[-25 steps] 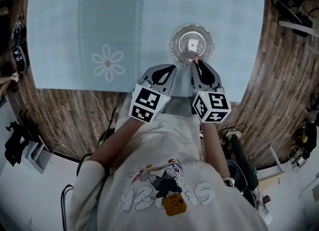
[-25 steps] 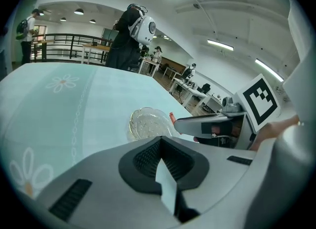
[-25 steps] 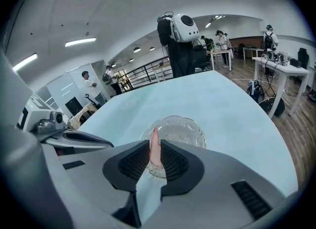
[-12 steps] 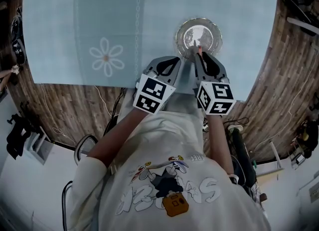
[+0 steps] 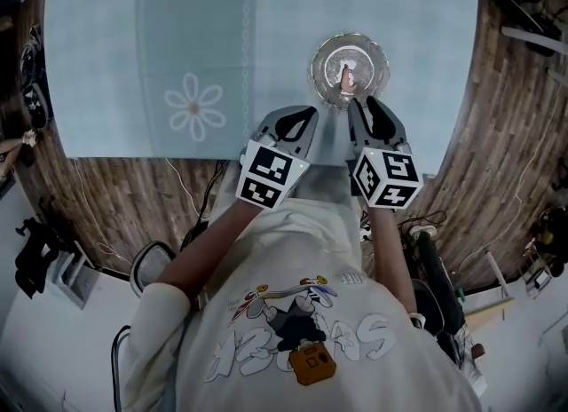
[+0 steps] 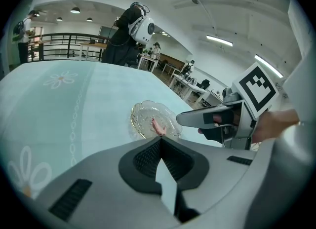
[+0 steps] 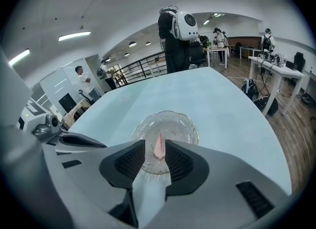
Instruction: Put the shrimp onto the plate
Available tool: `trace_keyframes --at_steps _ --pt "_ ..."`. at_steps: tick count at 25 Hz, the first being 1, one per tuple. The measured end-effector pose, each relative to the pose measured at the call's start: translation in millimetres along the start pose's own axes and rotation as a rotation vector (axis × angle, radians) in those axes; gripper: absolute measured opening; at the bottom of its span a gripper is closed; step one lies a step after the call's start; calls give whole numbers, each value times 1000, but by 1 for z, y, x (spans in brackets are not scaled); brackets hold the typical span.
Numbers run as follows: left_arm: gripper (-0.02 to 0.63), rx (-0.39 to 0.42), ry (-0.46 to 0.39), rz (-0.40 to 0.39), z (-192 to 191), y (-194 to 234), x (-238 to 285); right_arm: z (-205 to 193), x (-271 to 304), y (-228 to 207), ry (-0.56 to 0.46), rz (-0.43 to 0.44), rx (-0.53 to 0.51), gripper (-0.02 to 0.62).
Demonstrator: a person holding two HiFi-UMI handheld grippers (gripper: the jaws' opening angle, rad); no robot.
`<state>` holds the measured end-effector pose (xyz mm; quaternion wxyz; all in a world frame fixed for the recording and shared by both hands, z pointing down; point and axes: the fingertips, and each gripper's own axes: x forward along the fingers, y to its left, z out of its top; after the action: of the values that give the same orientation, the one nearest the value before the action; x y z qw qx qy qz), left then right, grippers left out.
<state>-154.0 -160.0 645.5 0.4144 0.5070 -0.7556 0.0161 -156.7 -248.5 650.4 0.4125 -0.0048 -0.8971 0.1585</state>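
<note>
A clear glass plate (image 5: 375, 53) stands on the blue tablecloth near the table's front edge. On it lies the pink shrimp (image 5: 346, 76), free of both grippers. My right gripper (image 5: 362, 105) hovers at the plate's near rim, its jaws open a little. In the right gripper view the shrimp (image 7: 159, 146) shows through that gap, lying on the plate (image 7: 181, 124) beyond. My left gripper (image 5: 306, 115) sits left of the plate, shut and holding nothing. The left gripper view shows the shrimp (image 6: 158, 126) on the plate (image 6: 142, 117), ahead of the right gripper's tips.
The light blue tablecloth (image 5: 177, 37) with white daisy prints covers the table, and its front edge runs just under the grippers. Wooden floor (image 5: 497, 135) surrounds it, with cables and gear at the right. People stand beyond the table's far side (image 7: 175, 35).
The right gripper carried the shrimp forward over the plate, let it go and drew back a little. The shrimp now lies on the plate. The left gripper stayed beside it.
</note>
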Motion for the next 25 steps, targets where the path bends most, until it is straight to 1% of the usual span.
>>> trace_keyframes --at_steps 3,9,12,16,21,23,25 --pt "8 24 -7 -19 4 -6 -10 5 -12 8 -34 -6 -5 138" --pt "8 54 -44 -52 16 -19 -33 14 -34 27 -90 -45 -35 101" --pt "8 66 -76 -68 24 -22 -50 18 -48 45 -126 -55 -44 100" --pt "8 108 -104 -101 35 -31 -71 21 -66 64 -163 -70 -45 100" --pt "8 138 -148 -113 52 -32 -94 29 -89 78 -217 -93 -50 100" --pt "7 165 -160 -133 57 -38 -104 31 -100 82 -240 -106 -53 98" --pt "7 179 -148 -172 59 -47 -111 31 -112 84 -261 -120 -48 97"
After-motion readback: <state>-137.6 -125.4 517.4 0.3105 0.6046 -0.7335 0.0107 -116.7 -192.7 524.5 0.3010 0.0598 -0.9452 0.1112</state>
